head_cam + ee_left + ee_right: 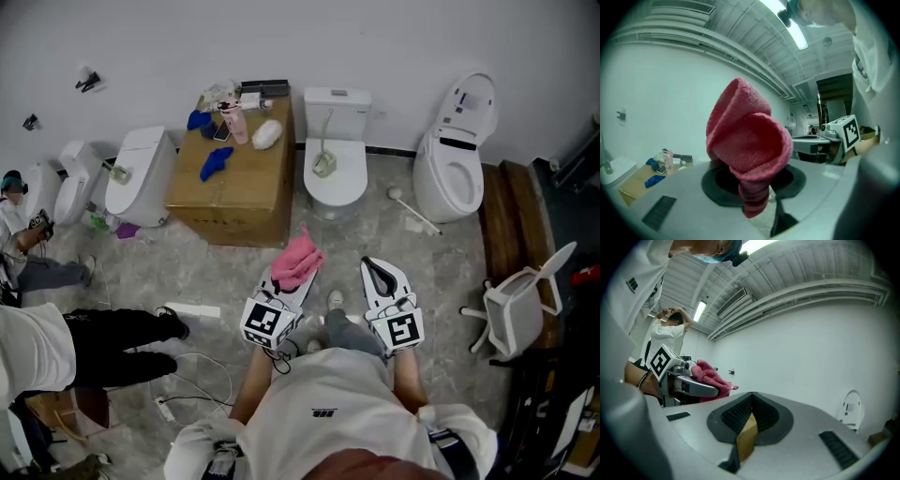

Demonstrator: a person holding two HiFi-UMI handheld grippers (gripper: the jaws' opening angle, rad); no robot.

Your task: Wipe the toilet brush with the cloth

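- Head view shows the person holding both grippers level in front of the body, and the wiping itself has not begun.
- The left gripper point(296, 274) has its jaws pinching the pink cloth point(296, 261). In the left gripper view the cloth stands up from between the jaws as a loose rolled fold, and only its lower end is caught.
- The right gripper point(378, 270) has its jaws pressed together with nothing between them; the right gripper view shows only the ribbed pads meeting.
- The toilet brush point(413, 213) seems to be the white long-handled thing lying on the floor point(375, 239), ahead of the right jaws and a little to their right, well apart from them. It lies between the middle toilet point(335, 178) and the right toilet point(450, 173).
- A second long-handled thing point(324, 161) rests on the middle toilet, ahead of the jaws; what it is cannot be told.
- Judgement: the step in hand is to bring the brush and the cloth together, so the right jaws would need to spread and take the handle near its middle, not the head.
- Judgement: the brush should be held steady and the head kept away from the body, while the left jaws lay the free fold of cloth around the handle and draw it along.
- Risk: the cloth is gripped by a small part, so strong rubbing may pull it out of the jaws. A thin round handle may also turn between the right pads.
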